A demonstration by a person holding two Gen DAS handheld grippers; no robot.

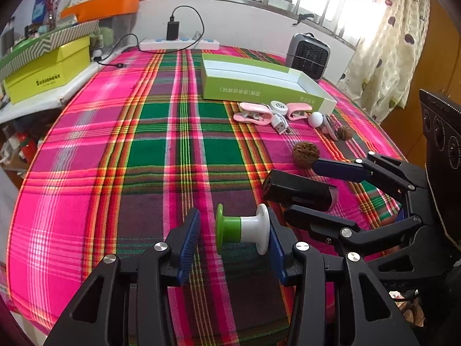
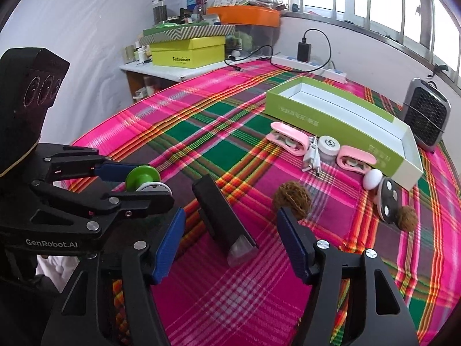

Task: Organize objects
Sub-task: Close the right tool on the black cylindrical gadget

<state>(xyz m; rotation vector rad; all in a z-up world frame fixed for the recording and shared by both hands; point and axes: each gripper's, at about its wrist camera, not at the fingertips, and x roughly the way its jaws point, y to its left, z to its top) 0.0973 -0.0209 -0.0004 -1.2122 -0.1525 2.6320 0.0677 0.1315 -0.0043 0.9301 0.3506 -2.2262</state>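
The left tool (image 1: 234,240) stands with its jaws apart around a green-and-white spool-shaped piece (image 1: 242,230). The white flange touches the right pad, while the green flange sits clear of the left pad. The spool's long axis runs crosswise between the pads, green end toward the counter's left edge.

The right tool (image 2: 230,242) is also spread wide, straddling a black rectangular device (image 2: 223,220) without touching it. That device lies flat on the plaid tablecloth (image 1: 115,144) near the front edge of the counter, its long axis along the tool's fingers, with its clear end toward the camera and its black end pointing toward the far side.

Beyond the right finger rests a walnut (image 2: 292,199). Farther toward the counter's right side lie two pink clips (image 2: 288,139), a white cable (image 2: 312,158), a round white case (image 2: 328,144), a white egg-shaped piece (image 2: 373,178), a dark oval remote (image 2: 387,201) and a second walnut (image 2: 406,217). These are strung along the near wall of an open green box (image 2: 331,121), whose long axis runs toward the right edge.
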